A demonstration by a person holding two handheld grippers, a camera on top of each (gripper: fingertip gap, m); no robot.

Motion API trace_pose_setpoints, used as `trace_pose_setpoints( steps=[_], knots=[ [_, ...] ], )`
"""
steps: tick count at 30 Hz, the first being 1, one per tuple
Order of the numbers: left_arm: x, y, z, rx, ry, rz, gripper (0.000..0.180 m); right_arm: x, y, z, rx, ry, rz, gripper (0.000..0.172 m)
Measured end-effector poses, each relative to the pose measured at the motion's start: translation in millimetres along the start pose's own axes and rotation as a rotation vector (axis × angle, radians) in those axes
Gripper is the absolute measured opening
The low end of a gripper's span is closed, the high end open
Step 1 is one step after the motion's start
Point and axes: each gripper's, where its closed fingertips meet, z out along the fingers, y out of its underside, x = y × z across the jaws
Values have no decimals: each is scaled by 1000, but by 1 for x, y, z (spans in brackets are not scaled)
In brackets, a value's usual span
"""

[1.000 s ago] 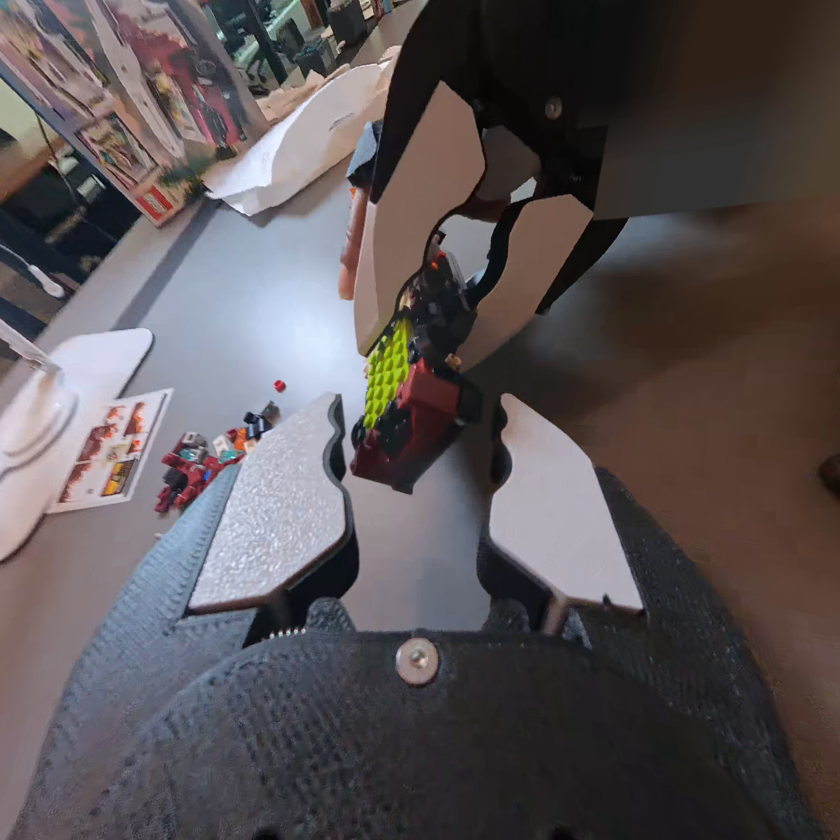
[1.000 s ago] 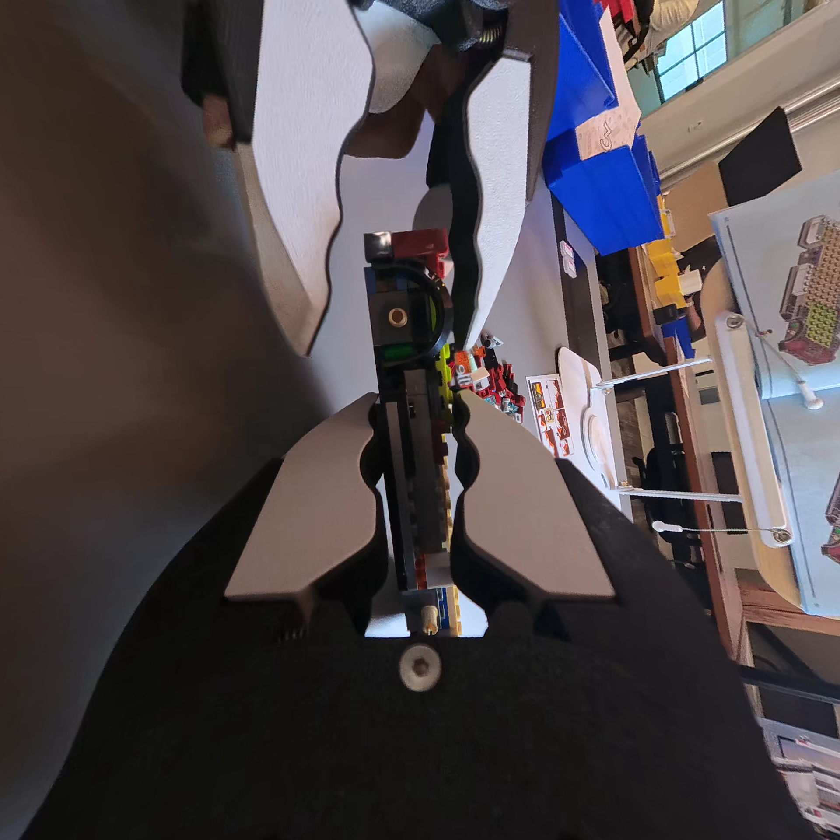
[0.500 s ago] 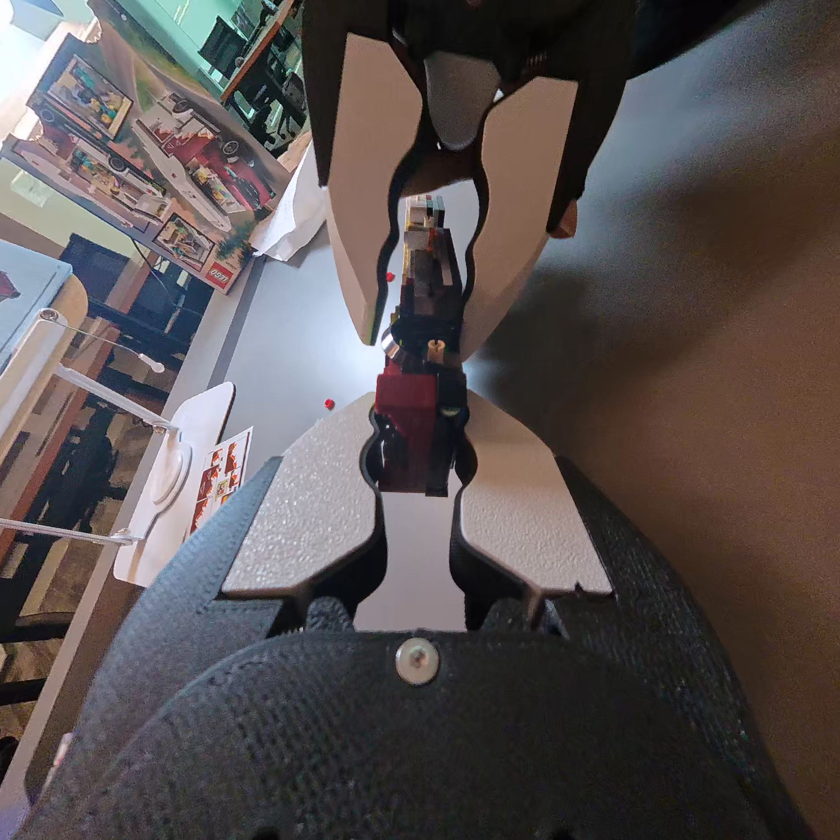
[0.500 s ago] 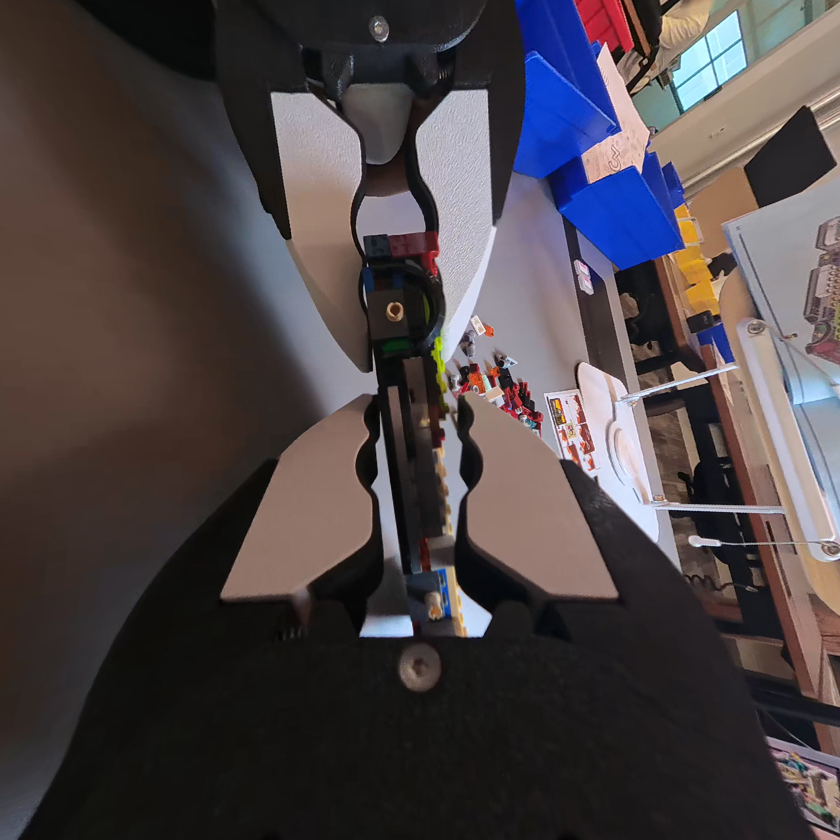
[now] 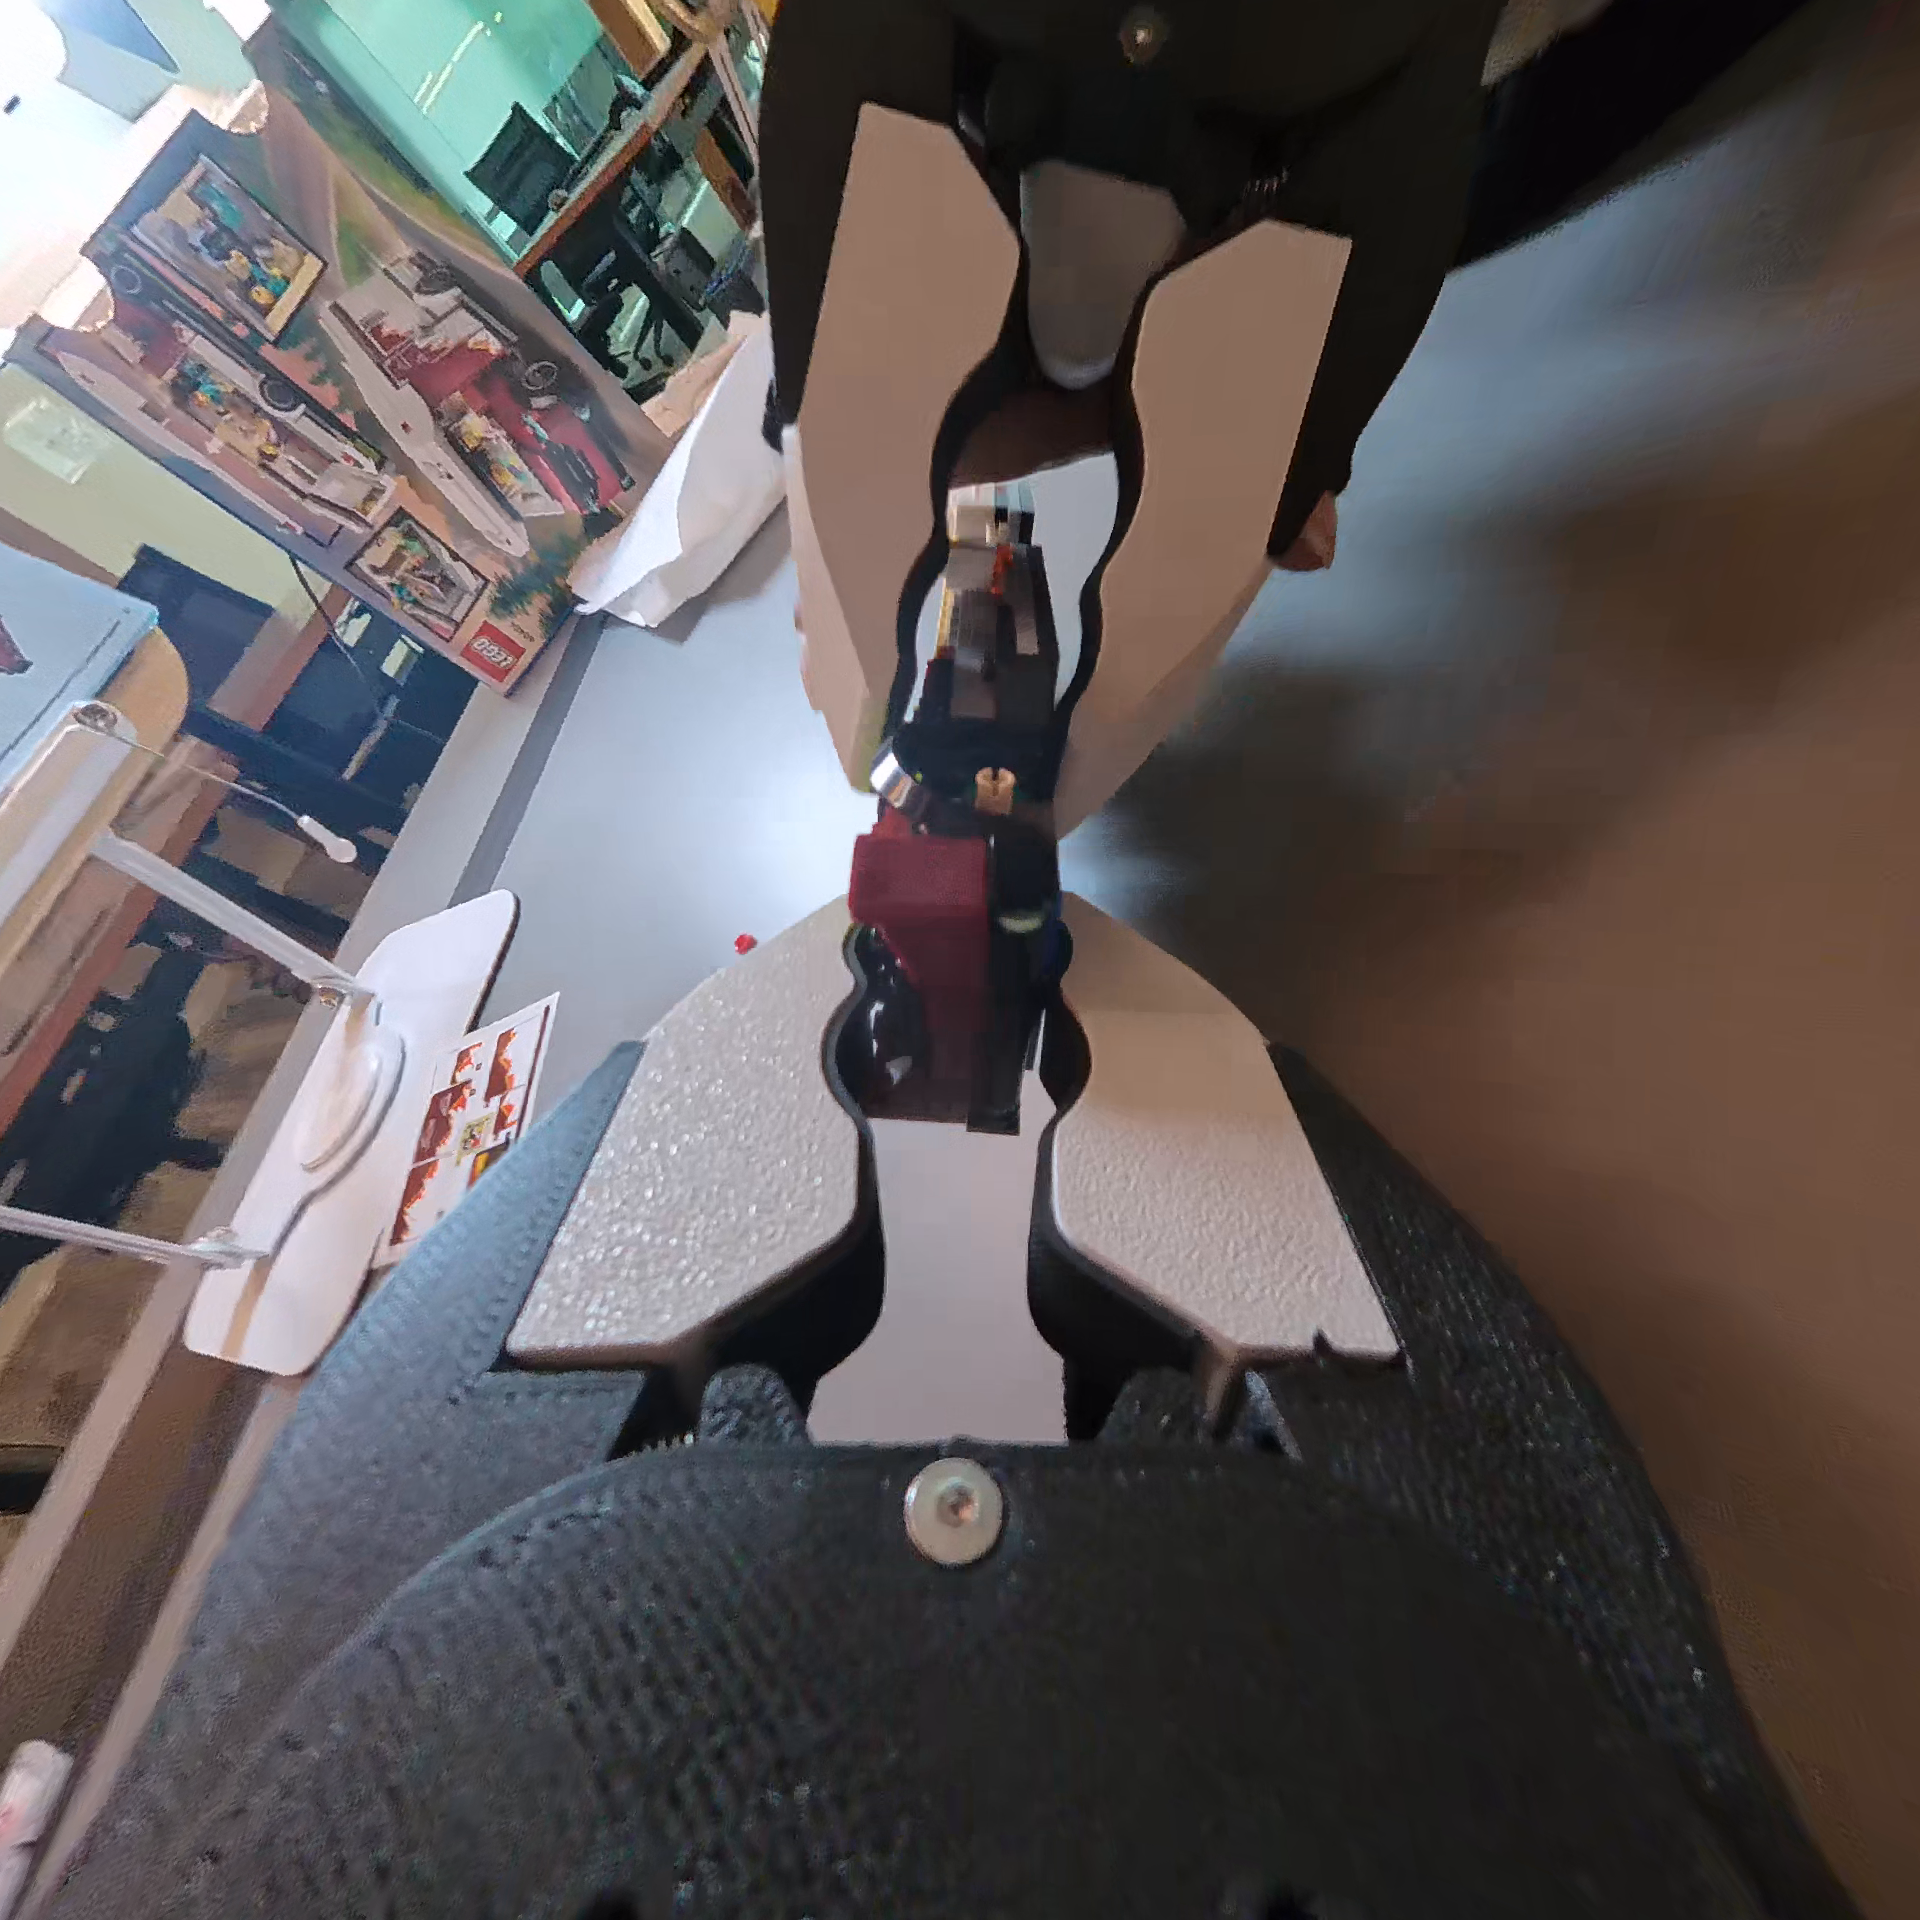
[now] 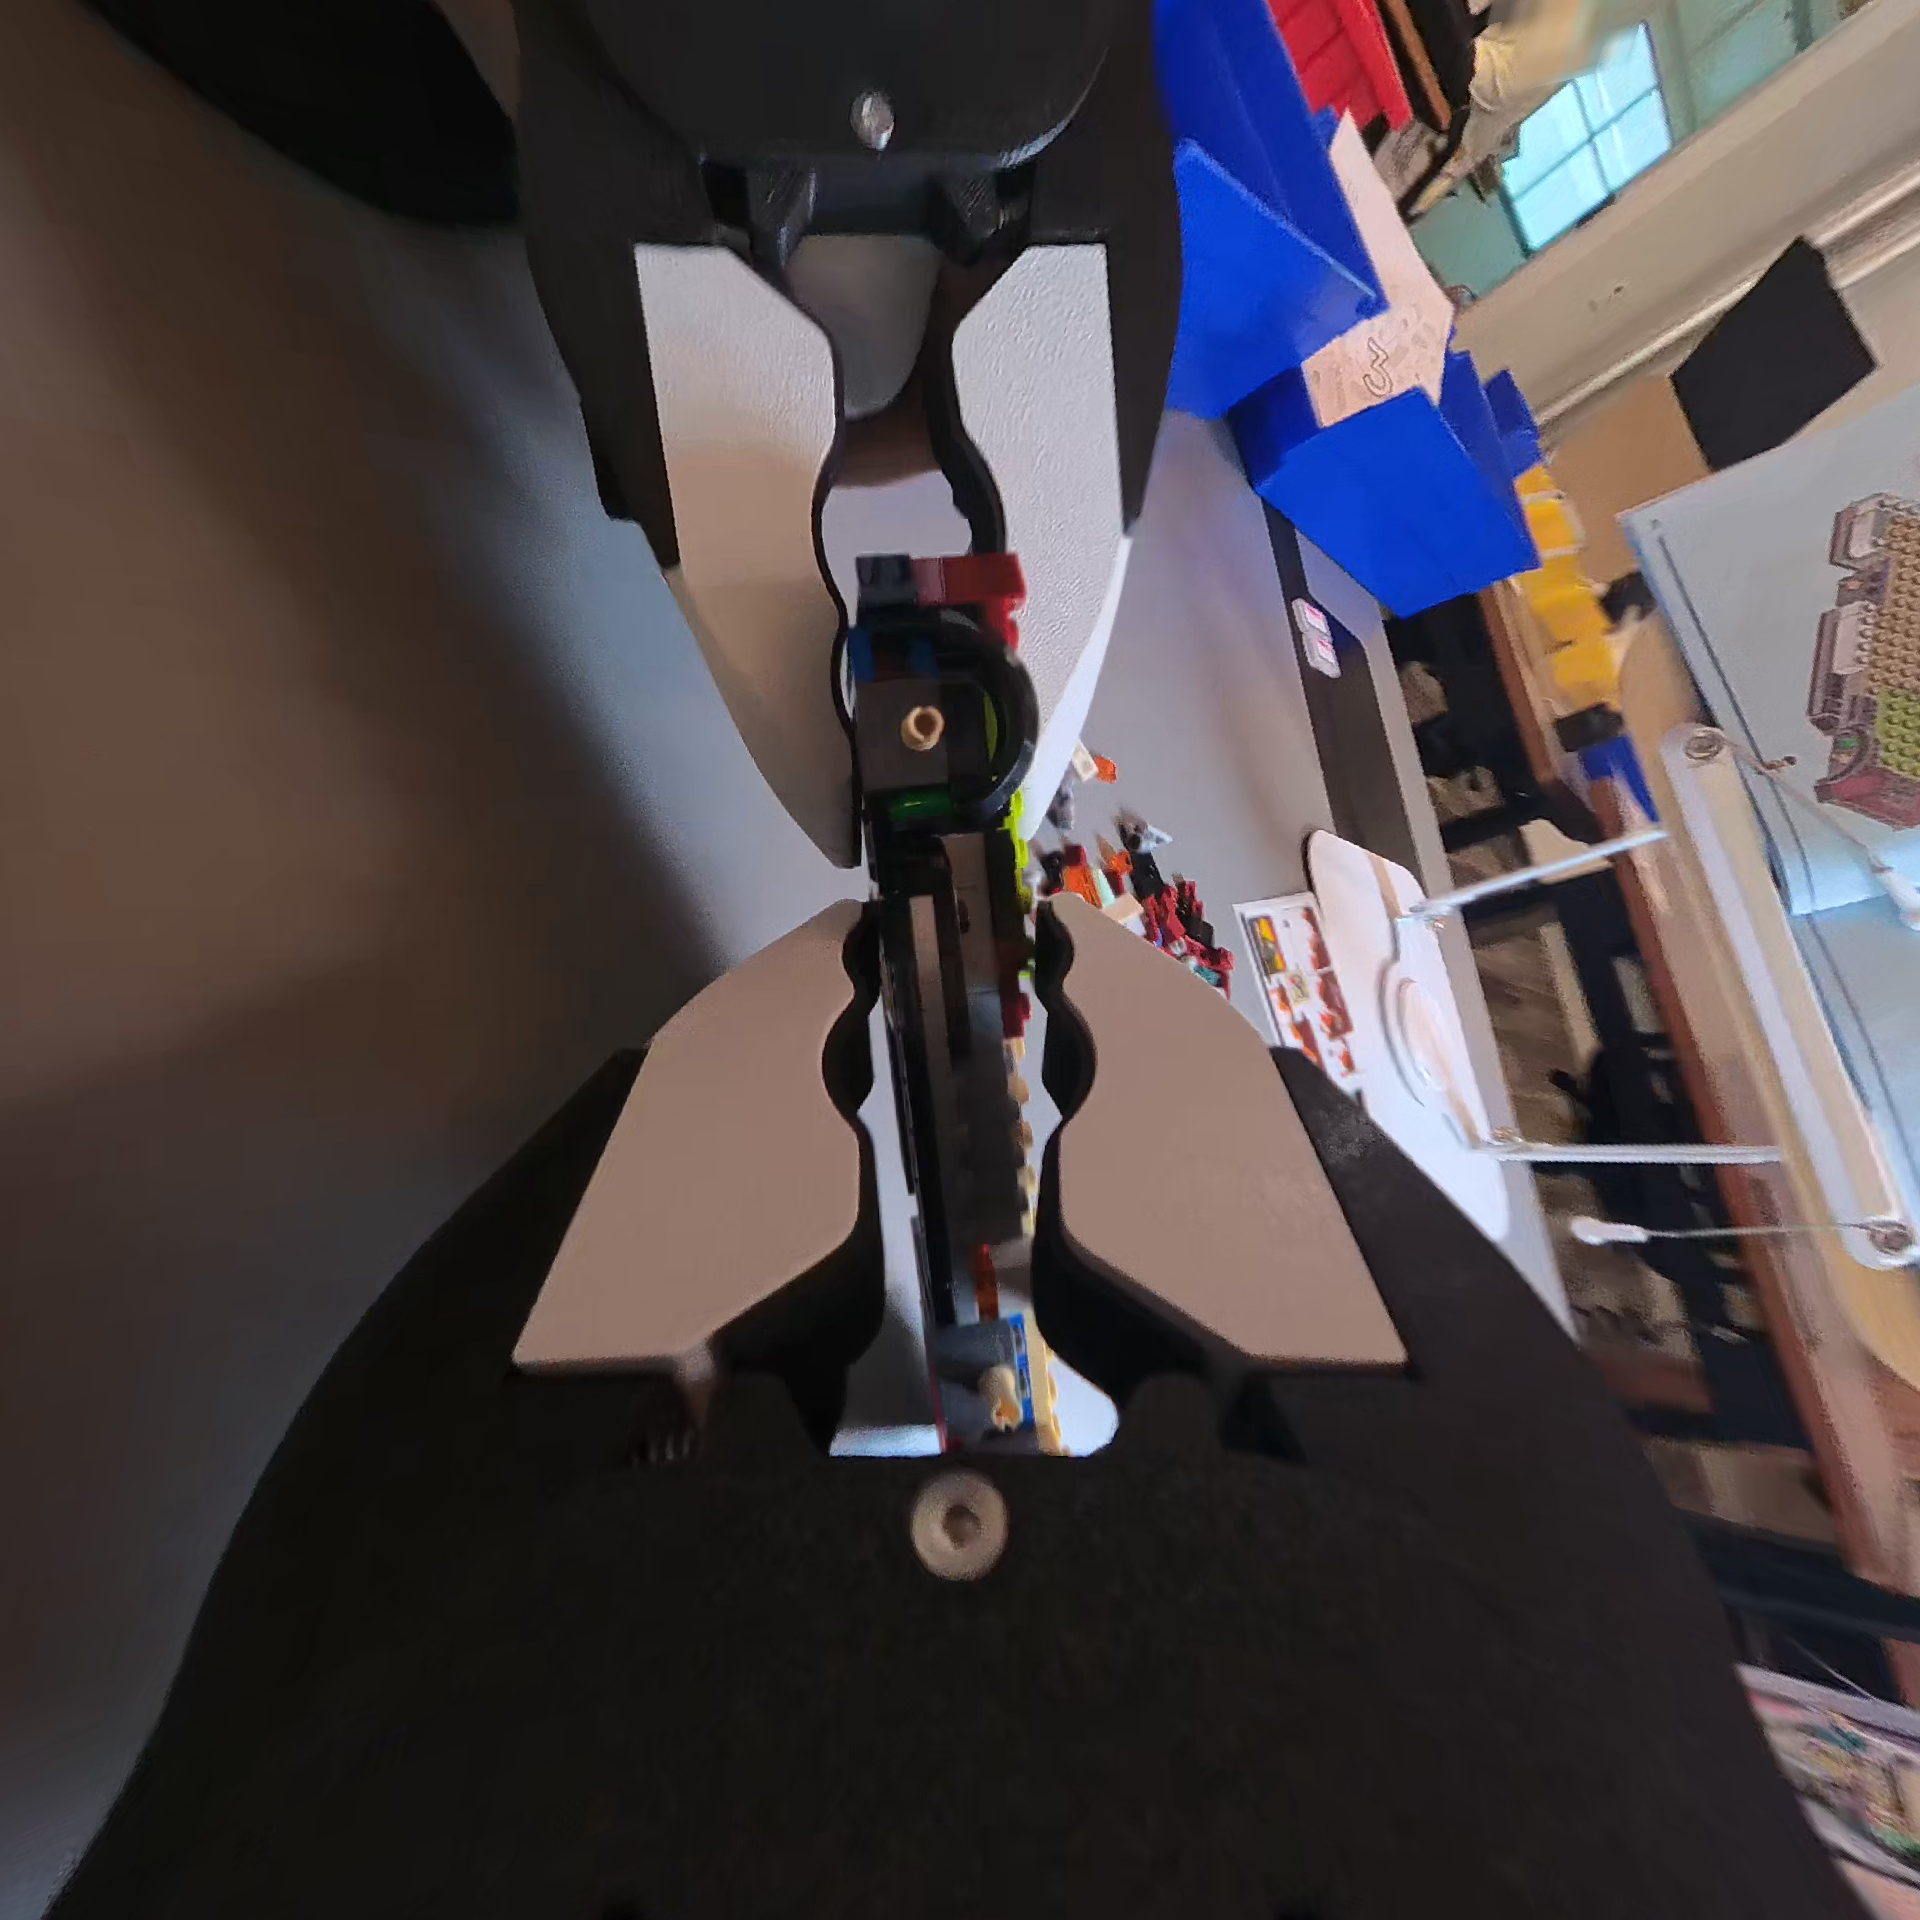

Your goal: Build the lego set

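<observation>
While both grippers face each other above the grey counter (image 5: 644,790), one toy-brick model (image 5: 940,966) spans them.
Left gripper (image 5: 951,997) and right gripper (image 6: 951,997) each clamp narrowed jaws on opposite ends; loose bricks (image 6: 1153,914) lie unattached beside a leaflet (image 6: 1299,987).

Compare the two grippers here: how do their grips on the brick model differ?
The left gripper pinches only the model's dark red end near its fingertips; the right gripper has the brick model running deep between its fingers, almost to the base. The left gripper's body is woven grey, the right gripper's plain black. Both face each other, closed on opposite ends of the same model above the grey table.
</observation>
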Motion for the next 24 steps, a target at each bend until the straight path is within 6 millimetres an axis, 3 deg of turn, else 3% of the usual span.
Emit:
trace_pose_setpoints(
  steps=[4,6,8,10,12,19,24],
  knots=[
    [-6,12,-3,4,31,-128,28,33,-30,-46,271,-37,176,39],
    [-10,15,-6,12,37,-182,28,57,-25,-67,340,-1,255,41],
    [-13,16,-7,16,42,-181,28,65,-3,-73,305,-26,303,42],
    [-13,19,-8,6,43,-178,29,62,26,-68,197,-52,303,44],
    [-14,22,-8,-3,38,-182,29,49,43,-60,132,-133,322,45],
    [-13,31,-8,-27,52,-203,29,23,76,-31,-12,-183,275,45],
    [-10,34,-8,-32,77,-219,29,25,85,-19,-4,-141,267,30]
  ],
)
